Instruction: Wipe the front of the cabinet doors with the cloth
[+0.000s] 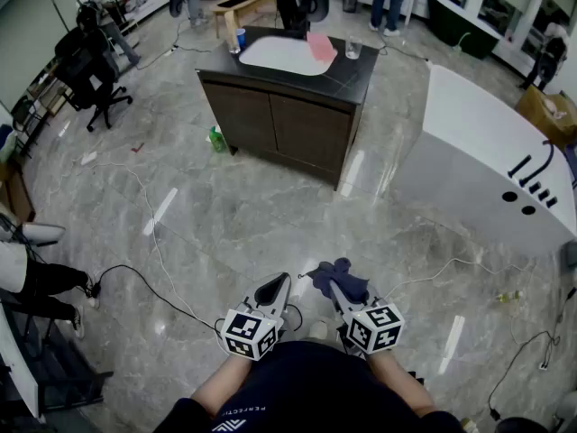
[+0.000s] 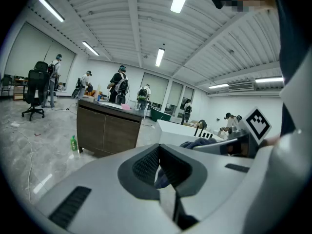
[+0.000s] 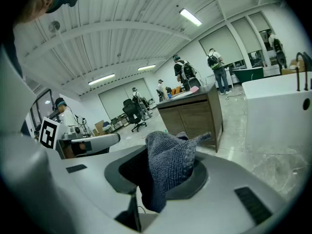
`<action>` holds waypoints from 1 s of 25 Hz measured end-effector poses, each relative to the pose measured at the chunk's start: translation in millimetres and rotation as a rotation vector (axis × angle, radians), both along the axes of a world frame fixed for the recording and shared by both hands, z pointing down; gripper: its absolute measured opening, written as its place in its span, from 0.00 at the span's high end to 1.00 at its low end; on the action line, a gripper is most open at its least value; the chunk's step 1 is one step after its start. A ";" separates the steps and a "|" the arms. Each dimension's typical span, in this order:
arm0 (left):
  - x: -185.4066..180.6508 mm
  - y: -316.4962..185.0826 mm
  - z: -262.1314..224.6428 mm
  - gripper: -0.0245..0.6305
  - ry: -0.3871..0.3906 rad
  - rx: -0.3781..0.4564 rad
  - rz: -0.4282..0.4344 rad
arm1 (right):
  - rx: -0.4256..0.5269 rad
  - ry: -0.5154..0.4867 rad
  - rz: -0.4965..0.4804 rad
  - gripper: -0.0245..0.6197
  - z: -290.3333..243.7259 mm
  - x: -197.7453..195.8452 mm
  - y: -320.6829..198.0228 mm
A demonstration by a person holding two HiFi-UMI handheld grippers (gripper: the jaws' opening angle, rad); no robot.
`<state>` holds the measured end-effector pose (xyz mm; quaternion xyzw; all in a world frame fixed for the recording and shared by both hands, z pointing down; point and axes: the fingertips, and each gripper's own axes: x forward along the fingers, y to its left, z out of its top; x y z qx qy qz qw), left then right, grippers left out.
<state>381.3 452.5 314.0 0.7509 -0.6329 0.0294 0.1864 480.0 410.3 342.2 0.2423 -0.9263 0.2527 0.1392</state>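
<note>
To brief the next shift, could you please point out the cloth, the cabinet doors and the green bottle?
cloth (image 3: 170, 165): right gripper view, middle of the bunched fabric.
cabinet doors (image 1: 272, 123): head view, where the two doors meet.
green bottle (image 1: 216, 139): head view, the bottle's body.

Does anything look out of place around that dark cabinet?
A green bottle sits on the floor at the cabinet's left front corner, and loose cables trail across the floor nearby. Nothing looks spilled or damaged.
</note>
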 end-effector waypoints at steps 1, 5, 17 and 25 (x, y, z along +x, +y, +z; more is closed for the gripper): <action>2.0 4.6 0.7 0.96 0.006 -0.008 0.003 | -0.006 0.004 0.003 0.80 0.4 1.9 4.1; 7.1 16.5 1.9 0.95 0.016 -0.024 0.014 | -0.018 0.009 0.007 0.80 0.7 5.0 15.0; 4.4 16.7 0.3 0.96 0.027 -0.024 0.031 | -0.017 -0.013 0.031 0.80 -4.5 1.4 12.0; -18.6 16.5 4.7 0.96 0.036 -0.047 0.037 | -0.045 -0.014 0.042 0.80 0.0 -23.5 8.6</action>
